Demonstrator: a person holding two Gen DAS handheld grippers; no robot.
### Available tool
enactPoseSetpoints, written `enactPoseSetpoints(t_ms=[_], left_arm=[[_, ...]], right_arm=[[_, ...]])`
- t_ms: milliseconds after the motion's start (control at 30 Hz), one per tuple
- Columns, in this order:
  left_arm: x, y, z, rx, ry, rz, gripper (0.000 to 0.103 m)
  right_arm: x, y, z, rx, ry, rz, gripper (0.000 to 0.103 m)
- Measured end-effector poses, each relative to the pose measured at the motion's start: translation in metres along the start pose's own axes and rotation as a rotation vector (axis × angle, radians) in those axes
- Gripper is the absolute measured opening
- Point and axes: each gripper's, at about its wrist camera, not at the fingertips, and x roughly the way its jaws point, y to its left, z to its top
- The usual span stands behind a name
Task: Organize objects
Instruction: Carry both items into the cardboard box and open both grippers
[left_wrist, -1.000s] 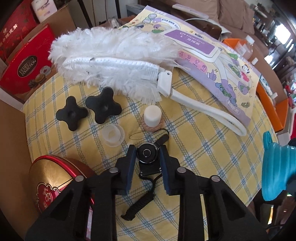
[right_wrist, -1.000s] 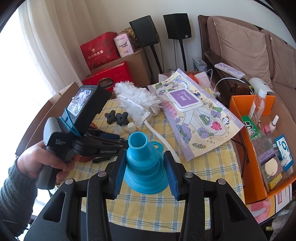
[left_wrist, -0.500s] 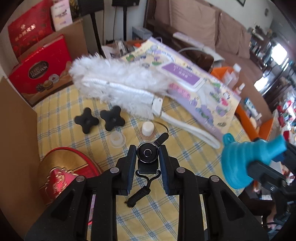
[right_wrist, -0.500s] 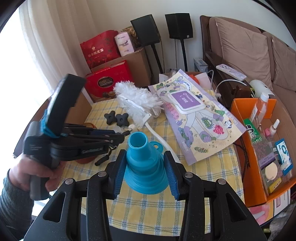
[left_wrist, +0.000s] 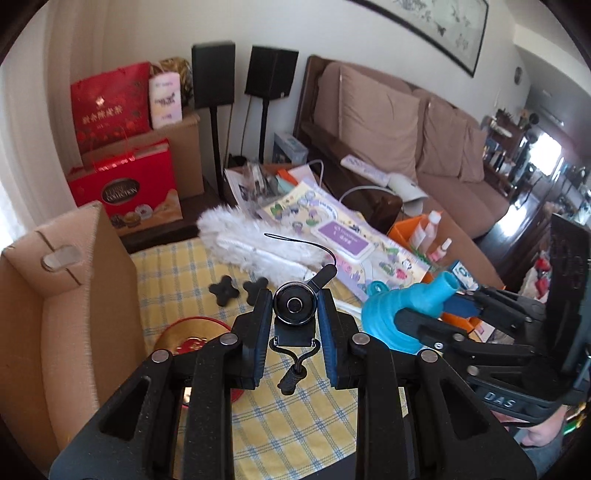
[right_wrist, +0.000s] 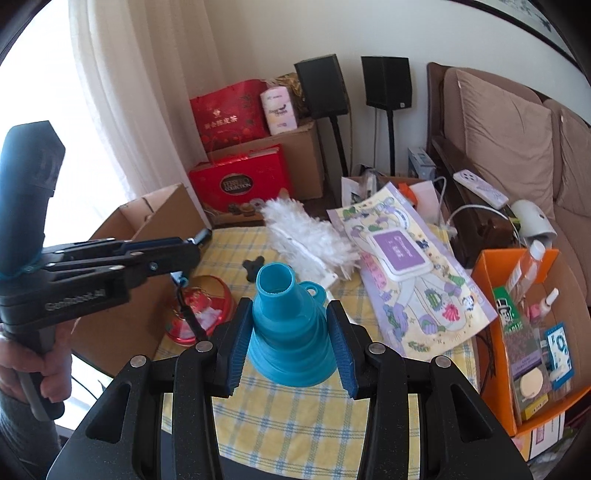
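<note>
My left gripper (left_wrist: 294, 308) is shut on a small black round clip-on lens (left_wrist: 294, 303) with a dangling black cord, held above the yellow checked tablecloth (left_wrist: 295, 417). It also shows from the side in the right wrist view (right_wrist: 192, 242). My right gripper (right_wrist: 290, 332) is shut on a blue collapsible funnel (right_wrist: 288, 328), spout up, above the table's front; the funnel also shows in the left wrist view (left_wrist: 402, 306). On the cloth lie a white feather duster (right_wrist: 306, 236), black star-shaped knobs (left_wrist: 223, 290) and a red-gold round tin (right_wrist: 201, 310).
An open cardboard box (left_wrist: 62, 295) stands at the table's left. An orange box (right_wrist: 532, 332) of small items stands at the right. A purple illustrated wipes pack (right_wrist: 402, 266) covers the table's far right. Red gift boxes, speakers and a sofa stand behind.
My left gripper has lifted the lens off the tablecloth and tilted up, with the cord now hanging free. My right gripper has held the funnel nearly still.
</note>
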Motion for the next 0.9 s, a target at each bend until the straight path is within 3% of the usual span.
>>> enactPoseSetpoints(t_ms=[367, 900], left_arm=[[-0.060, 0.041, -0.002, -0.065, -0.095, 0.102, 0.023], [-0.097, 0.105, -0.029, -0.165, -0.143, 0.255, 0.023]], right_arm=[[0.002, 0.045, 0.027, -0.050, 0.001, 0.054, 0.042], [0.012, 0.115, 0.062, -0.111, -0.034, 0.068, 0.042]])
